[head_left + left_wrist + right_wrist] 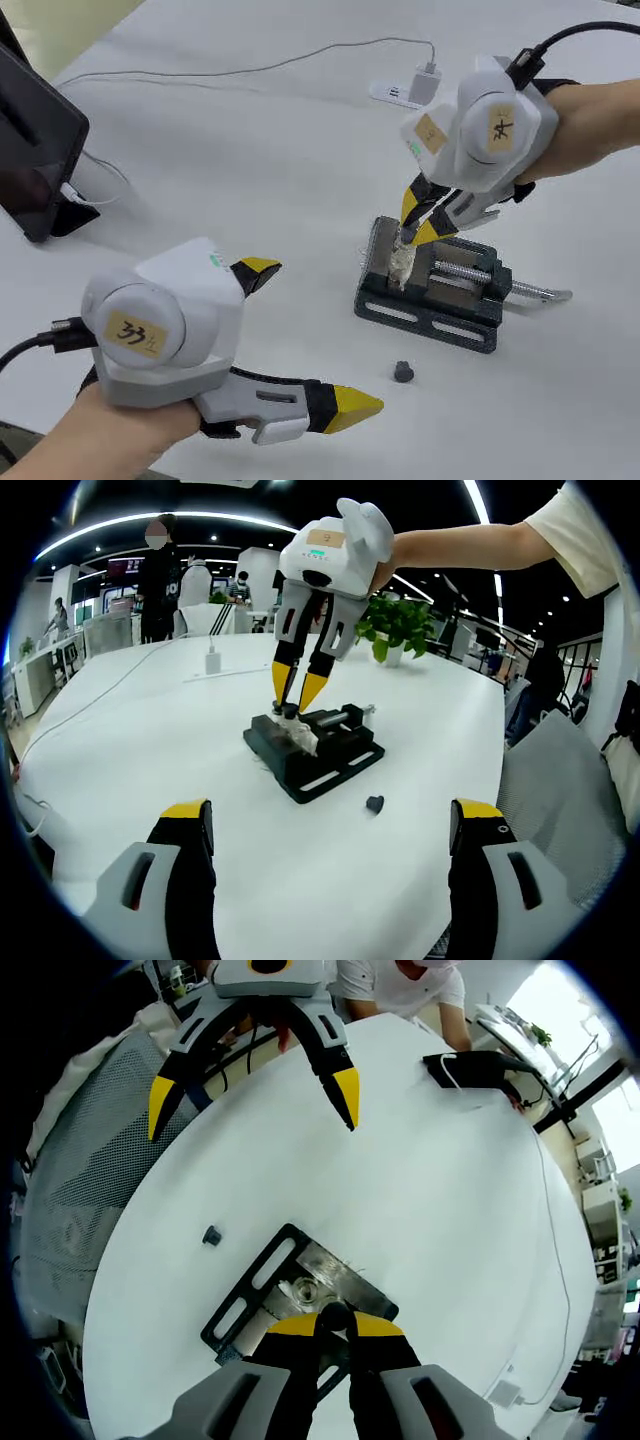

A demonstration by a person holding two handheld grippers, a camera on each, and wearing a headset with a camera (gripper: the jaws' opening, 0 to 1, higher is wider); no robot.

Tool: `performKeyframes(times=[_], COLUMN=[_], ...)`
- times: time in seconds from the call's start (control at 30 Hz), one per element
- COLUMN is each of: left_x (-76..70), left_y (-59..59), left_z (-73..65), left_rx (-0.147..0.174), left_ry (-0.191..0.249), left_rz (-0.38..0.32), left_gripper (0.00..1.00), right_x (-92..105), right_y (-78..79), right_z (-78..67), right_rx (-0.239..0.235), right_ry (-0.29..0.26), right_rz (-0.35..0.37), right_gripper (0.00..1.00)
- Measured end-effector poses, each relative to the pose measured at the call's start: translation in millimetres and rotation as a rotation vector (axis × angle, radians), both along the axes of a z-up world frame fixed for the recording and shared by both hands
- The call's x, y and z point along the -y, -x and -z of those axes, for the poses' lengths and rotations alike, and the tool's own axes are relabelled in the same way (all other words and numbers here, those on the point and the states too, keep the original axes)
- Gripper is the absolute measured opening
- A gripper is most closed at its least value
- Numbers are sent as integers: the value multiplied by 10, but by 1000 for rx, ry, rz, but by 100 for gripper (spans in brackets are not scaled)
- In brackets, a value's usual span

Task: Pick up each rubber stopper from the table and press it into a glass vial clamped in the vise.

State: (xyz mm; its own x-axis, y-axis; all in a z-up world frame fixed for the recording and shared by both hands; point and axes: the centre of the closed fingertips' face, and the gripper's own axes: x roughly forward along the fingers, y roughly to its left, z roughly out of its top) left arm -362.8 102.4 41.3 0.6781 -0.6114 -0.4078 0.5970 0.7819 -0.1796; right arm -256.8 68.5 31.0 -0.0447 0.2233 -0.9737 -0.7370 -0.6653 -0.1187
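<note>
I am pinching a rubber stopper (335, 1314) in the right gripper (416, 228) just above the glass vial (301, 1290) clamped upright in the vise (243, 1306), left gripper (330, 816) hanging wide open.

The vise (430, 295) stands on the table (250, 180) with a vial (403, 264) in it. A stopper (403, 372) lies just before the vise; a tablet (35, 150) stands well apart at the left.

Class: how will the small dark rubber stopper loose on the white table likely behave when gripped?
The small dark rubber stopper looks tiny beside the black metal vise, so probably very light. It seems to stand on a flat end, so rolling looks unlikely unless tipped. Being rubber, probably not slippery.
</note>
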Motion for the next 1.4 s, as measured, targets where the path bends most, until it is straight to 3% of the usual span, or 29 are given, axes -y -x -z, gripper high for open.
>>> performKeyframes(times=[0.17, 0.53, 0.73, 0.9, 1.07, 1.23, 1.4], left_x=[-2, 27, 45, 37, 40, 38, 31], left_y=[-8, -14, -24, -27, -18, -16, -8], left_z=[-4, -2, -7, -12, -6, -5, 2], left_rx=[2, 0, 2, 1, 1, 0, -1], left_ry=[-2, 3, 2, 5, 3, 4, 3], left_rz=[-1, 3, 9, 5, 10, 9, 9], left_gripper=[98, 98, 98, 98, 98, 98, 98], right_x=[3, 11, 5, -6, 8, 0, 0], right_y=[-5, -71, -82, -108, -117, -36, 6], right_z=[-2, 0, 7, 34, 31, 11, -3], right_rx=[6, -8, -20, -20, -25, -6, -6], right_ry=[-13, -153, -123, -94, -107, -101, -98], right_rz=[51, 218, 249, 324, 328, 275, 269], right_gripper=[5, 4, 4, 5, 5, 6, 7])
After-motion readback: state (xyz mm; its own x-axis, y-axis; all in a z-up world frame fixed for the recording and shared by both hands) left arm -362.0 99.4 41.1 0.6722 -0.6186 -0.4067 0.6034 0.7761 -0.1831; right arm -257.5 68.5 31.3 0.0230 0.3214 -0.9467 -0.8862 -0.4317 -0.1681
